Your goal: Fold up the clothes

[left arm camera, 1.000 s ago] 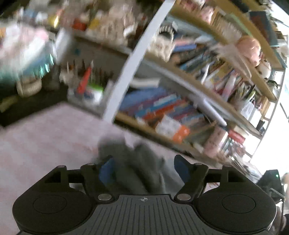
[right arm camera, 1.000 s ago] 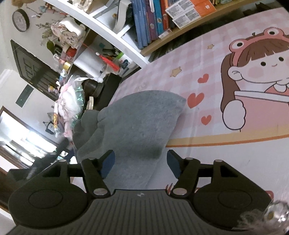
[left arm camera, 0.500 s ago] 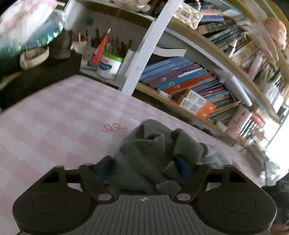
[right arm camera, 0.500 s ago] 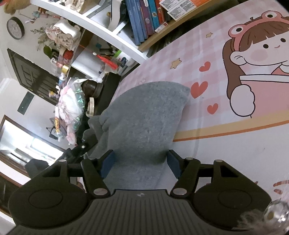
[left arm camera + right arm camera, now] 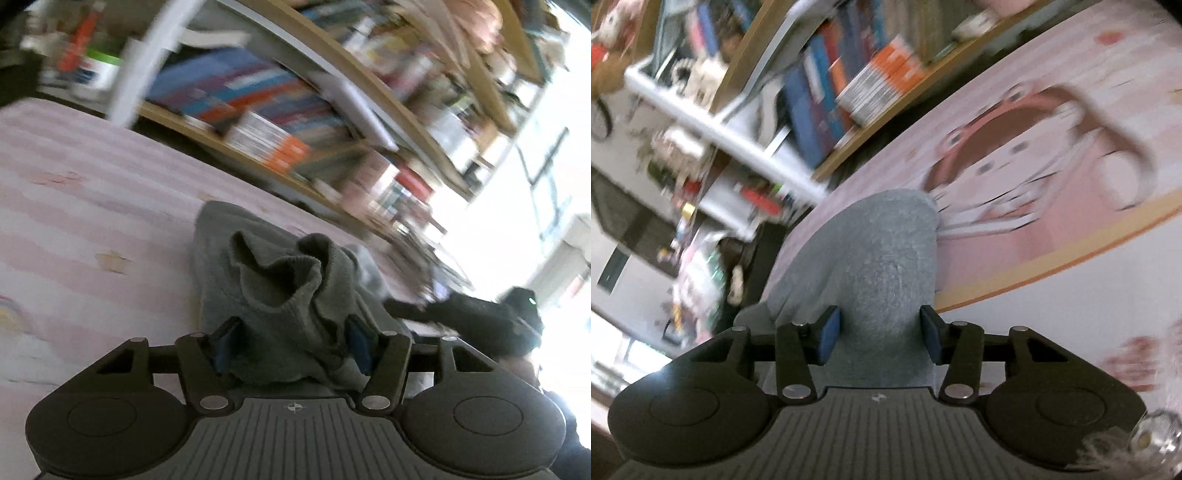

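Grey garment lies on pink sheet beside bookshelf.

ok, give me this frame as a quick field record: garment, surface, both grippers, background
garment: grey knit garment, bunched in the left view, flatter in the right view
surface: pink cartoon-print bed sheet
left gripper: fingers either side of bunched cloth, jaws have just been closing
right gripper: garment edge between fingers, jaws have just been closing, contact unclear
background: bookshelf with books, blurred
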`<state>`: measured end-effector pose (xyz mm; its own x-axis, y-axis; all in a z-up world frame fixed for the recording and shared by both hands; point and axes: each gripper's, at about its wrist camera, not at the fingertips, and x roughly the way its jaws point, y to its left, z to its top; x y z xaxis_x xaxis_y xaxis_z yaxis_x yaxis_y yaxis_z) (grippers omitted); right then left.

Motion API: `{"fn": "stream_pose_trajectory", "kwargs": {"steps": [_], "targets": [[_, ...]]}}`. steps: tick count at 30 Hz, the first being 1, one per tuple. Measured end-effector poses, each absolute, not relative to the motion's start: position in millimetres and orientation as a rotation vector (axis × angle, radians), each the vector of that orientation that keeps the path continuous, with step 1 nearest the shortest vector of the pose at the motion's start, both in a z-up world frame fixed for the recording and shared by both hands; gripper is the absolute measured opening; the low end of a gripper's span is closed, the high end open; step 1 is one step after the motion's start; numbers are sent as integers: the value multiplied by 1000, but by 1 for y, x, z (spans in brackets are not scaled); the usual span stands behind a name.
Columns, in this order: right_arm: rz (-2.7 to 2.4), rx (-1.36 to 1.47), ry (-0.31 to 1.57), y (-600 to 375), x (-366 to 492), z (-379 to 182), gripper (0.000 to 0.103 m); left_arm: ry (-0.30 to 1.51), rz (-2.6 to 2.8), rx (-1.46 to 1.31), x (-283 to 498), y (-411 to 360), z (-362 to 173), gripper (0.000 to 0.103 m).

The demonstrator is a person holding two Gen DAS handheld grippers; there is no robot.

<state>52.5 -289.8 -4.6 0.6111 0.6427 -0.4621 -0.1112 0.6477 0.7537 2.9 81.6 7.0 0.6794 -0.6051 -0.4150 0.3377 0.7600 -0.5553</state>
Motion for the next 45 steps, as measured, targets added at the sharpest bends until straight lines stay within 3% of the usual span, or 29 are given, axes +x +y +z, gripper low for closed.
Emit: {"fn": "stream_pose_trajectory", "kwargs": {"steps": [3, 9, 14, 22, 27, 31, 34, 36, 38, 39, 45], "targets": [[454, 776, 788, -314, 44, -7, 48, 632, -571, -413, 4, 65, 11, 68], [478, 762, 802, -320, 36, -11, 57, 596, -490, -486, 2, 90, 18, 91], [496, 751, 800, -313, 35, -14, 59, 665, -467, -685, 29, 110, 1, 91], [504, 784, 807, -319, 32, -23, 54, 726, -514, -596, 41, 70, -14, 90], [509, 712, 764, -317, 29, -15, 33, 710, -504, -511, 31, 49, -6, 74], [465, 562, 704, -314, 23, 0, 30, 690, -515, -413, 23, 33, 4, 70], [476, 557, 709, -316, 20, 0, 31, 710, -510, -431, 27, 37, -1, 76], [485, 584, 716, -319, 19, -3, 37, 718, -510, -448, 29, 40, -3, 80], [489, 604, 721, -322, 18, -5, 39, 716, -478, -432, 29, 41, -4, 99], [491, 615, 724, -323, 17, -7, 39, 718, -451, -418, 29, 40, -5, 103], [491, 691, 749, -331, 19, -15, 45, 690, -443, -404, 26, 40, -7, 103]]}}
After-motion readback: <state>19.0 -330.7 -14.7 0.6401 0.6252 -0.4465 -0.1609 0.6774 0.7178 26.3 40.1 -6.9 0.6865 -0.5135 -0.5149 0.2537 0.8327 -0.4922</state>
